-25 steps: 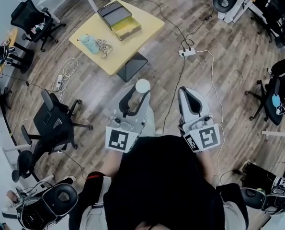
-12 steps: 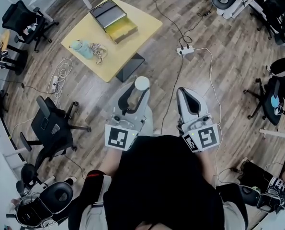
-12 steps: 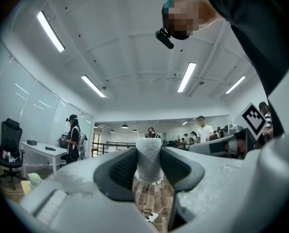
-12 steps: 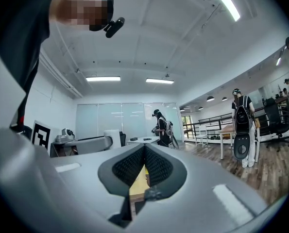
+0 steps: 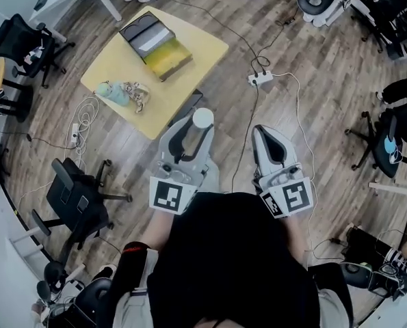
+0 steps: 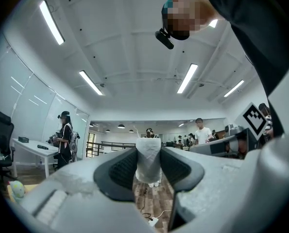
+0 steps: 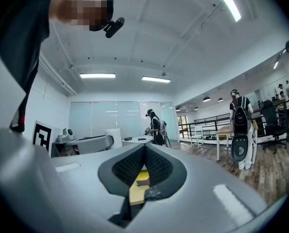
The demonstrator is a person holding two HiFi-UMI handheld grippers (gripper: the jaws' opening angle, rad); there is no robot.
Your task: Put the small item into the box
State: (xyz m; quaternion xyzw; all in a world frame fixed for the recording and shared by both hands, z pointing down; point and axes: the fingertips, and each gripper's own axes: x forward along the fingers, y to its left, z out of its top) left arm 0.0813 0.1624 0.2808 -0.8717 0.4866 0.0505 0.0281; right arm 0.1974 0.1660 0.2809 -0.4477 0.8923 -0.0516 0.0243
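Your left claw point(image 5: 191, 131) grips a white cylinder point(image 5: 203, 119), jaws set wide around it. Your right claw point(image 5: 271, 134) is closed and empty. The box point(image 5: 154, 41) sits on the table point(image 5: 198, 46), well ahead of both claws.

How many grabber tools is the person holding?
2. The left gripper, at the head view's left, clamps a white cylinder; the right gripper, beside it, is shut on nothing.

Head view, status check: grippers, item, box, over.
Left gripper shut on white cylinder; right gripper shut, empty. Box open on yellow table ahead, not reached. Cable on floor ahead.
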